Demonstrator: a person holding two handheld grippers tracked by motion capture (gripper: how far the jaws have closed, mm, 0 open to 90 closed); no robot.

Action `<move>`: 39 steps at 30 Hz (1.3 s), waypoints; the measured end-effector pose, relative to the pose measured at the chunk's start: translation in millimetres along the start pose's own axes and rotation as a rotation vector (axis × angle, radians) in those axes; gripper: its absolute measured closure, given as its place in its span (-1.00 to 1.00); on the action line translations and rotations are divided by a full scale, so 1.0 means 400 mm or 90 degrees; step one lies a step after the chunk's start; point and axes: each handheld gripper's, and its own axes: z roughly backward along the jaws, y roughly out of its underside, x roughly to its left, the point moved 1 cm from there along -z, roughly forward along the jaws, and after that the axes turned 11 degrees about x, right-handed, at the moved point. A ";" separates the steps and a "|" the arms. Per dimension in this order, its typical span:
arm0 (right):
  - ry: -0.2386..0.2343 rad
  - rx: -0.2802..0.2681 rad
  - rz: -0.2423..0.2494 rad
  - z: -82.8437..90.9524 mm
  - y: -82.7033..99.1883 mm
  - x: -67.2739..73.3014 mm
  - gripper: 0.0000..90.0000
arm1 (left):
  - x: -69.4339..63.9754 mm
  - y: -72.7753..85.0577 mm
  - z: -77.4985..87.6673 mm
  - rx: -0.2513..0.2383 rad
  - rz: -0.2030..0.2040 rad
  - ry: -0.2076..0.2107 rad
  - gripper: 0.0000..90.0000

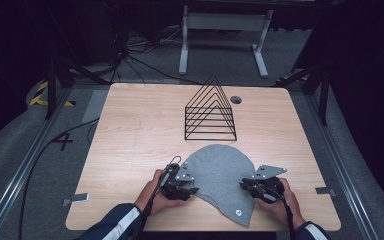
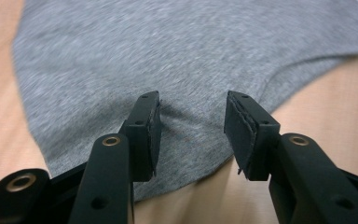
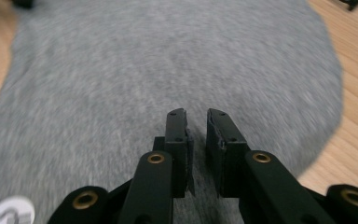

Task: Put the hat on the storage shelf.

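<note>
The left gripper [image 2: 193,123] stands open over the grey cloth's [image 1: 220,172] edge. The right gripper [image 3: 196,133] (jaws a narrow slit apart) hangs over the cloth, gripping nothing.

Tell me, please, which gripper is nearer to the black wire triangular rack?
Left. The left gripper sits at the grey cloth's left edge, below the rack; the right gripper is lower right.

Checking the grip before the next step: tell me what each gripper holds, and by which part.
Nothing is held. The left gripper stands open over the near edge of the grey cloth. The right gripper is nearly closed above the cloth, with a narrow empty gap.
</note>
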 end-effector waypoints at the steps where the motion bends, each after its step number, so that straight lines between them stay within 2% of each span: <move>1: 0.004 0.001 -0.004 0.000 0.001 -0.003 0.73 | -0.009 -0.001 0.000 0.003 -0.004 0.006 0.25; 4: 0.019 0.000 -0.010 -0.001 0.002 -0.013 0.70 | -0.041 -0.002 -0.005 -0.011 0.006 0.025 0.24; 9: 0.036 -0.006 -0.038 0.001 0.010 -0.039 0.66 | -0.089 -0.010 -0.009 -0.004 -0.016 0.050 0.20; 12: 0.049 -0.008 -0.049 0.000 0.012 -0.057 0.57 | -0.105 -0.015 -0.012 -0.006 -0.032 0.060 0.18; 15: 0.041 -0.014 -0.069 -0.001 0.013 -0.075 0.39 | -0.106 -0.020 -0.009 -0.015 -0.043 0.061 0.09; 18: 0.043 -0.021 -0.071 0.003 0.009 -0.083 0.15 | -0.078 -0.032 0.024 -0.034 -0.039 0.022 -0.08; 19: 0.043 -0.018 -0.071 0.005 0.005 -0.087 0.07 | -0.061 -0.035 0.040 -0.052 -0.020 0.013 -0.13; 20: 0.037 -0.017 -0.070 0.007 0.001 -0.091 -0.01 | -0.037 -0.037 0.054 -0.072 0.011 0.008 -0.20; 21: 0.034 -0.008 -0.071 0.008 -0.005 -0.096 -0.13 | -0.037 -0.037 0.054 -0.072 0.011 0.008 -0.27; 23: 0.033 0.009 -0.079 0.003 -0.015 -0.106 -0.27 | 0.034 -0.035 0.060 -0.035 0.044 -0.034 -0.37; 24: 0.028 0.019 -0.088 -0.002 -0.022 -0.113 -0.36 | 0.034 -0.035 0.060 -0.035 0.044 -0.034 -0.41; 26: 0.024 0.024 -0.091 -0.007 -0.028 -0.119 -0.39 | 0.078 -0.031 0.045 -0.024 0.072 -0.034 -0.43; 27: 0.022 0.034 -0.097 -0.012 -0.034 -0.123 -0.39 | 0.101 -0.031 0.032 -0.012 0.077 -0.036 -0.45; 28: 0.019 0.042 -0.096 -0.018 -0.041 -0.127 -0.39 | 0.114 -0.032 0.025 -0.003 0.084 -0.030 -0.48; 29: 0.012 0.044 -0.097 -0.023 -0.045 -0.130 -0.39 | 0.134 -0.037 0.013 0.003 0.096 -0.013 -0.51; 30: 0.007 0.050 -0.103 -0.032 -0.052 -0.135 -0.39 | 0.147 -0.041 0.005 0.009 0.100 -0.002 -0.54; 31: 0.011 0.054 -0.104 -0.039 -0.057 -0.139 -0.40 | 0.159 -0.051 -0.010 0.025 0.099 -0.003 -0.54; 32: 0.013 0.052 -0.108 -0.047 -0.066 -0.142 -0.48 | 0.167 -0.061 -0.020 0.036 0.086 -0.013 -0.56; 34: 0.017 0.055 -0.110 -0.054 -0.074 -0.144 -0.52 | 0.178 -0.077 -0.036 0.041 0.091 0.012 -0.58; 35: 0.016 0.057 -0.112 -0.055 -0.077 -0.144 -0.52 | 0.178 -0.077 -0.036 0.041 0.091 0.012 -0.62; 36: 0.017 0.061 -0.110 -0.055 -0.079 -0.143 -0.52 | 0.177 -0.089 -0.048 0.034 0.079 0.007 -0.62; 37: 0.017 0.065 -0.107 -0.057 -0.082 -0.142 -0.52 | 0.177 -0.089 -0.048 0.034 0.079 0.007 -0.62; 39: 0.019 0.073 -0.109 -0.058 -0.088 -0.139 -0.52 | 0.161 -0.098 -0.057 0.045 0.066 -0.021 -0.64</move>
